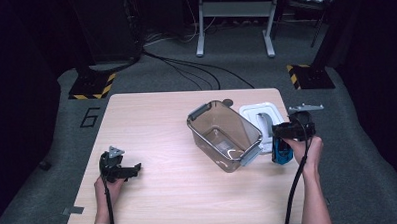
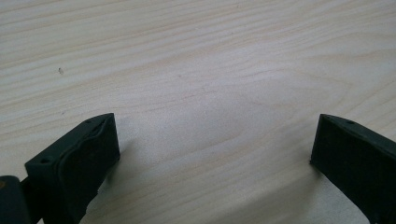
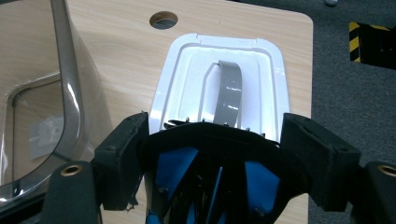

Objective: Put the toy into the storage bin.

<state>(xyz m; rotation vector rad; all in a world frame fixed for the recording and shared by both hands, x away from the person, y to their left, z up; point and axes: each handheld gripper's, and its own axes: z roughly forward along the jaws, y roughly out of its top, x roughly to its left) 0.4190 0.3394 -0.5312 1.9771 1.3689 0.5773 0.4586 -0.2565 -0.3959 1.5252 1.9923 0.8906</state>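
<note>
My right tool (image 1: 283, 148) has its jaws clamped on a blue-and-black object (image 3: 210, 186) — I can't tell what it is, perhaps a toy or small device — and holds it just above the surface (image 1: 162, 143), near the right edge, in front of the white lid (image 3: 224, 84) with its grey handle. The clear brownish storage container (image 1: 225, 133) stands open just to its left, empty as far as I can see. My left tool (image 2: 210, 158) rests low over bare wood at the near left, jaws spread wide with nothing between them.

I judge the pick-up done; what remains is putting the object into the container and probably fitting the lid.

The only writing I can read is a "6" on the floor (image 1: 89, 117) beside the surface — no brand or label shows on the items.
</note>
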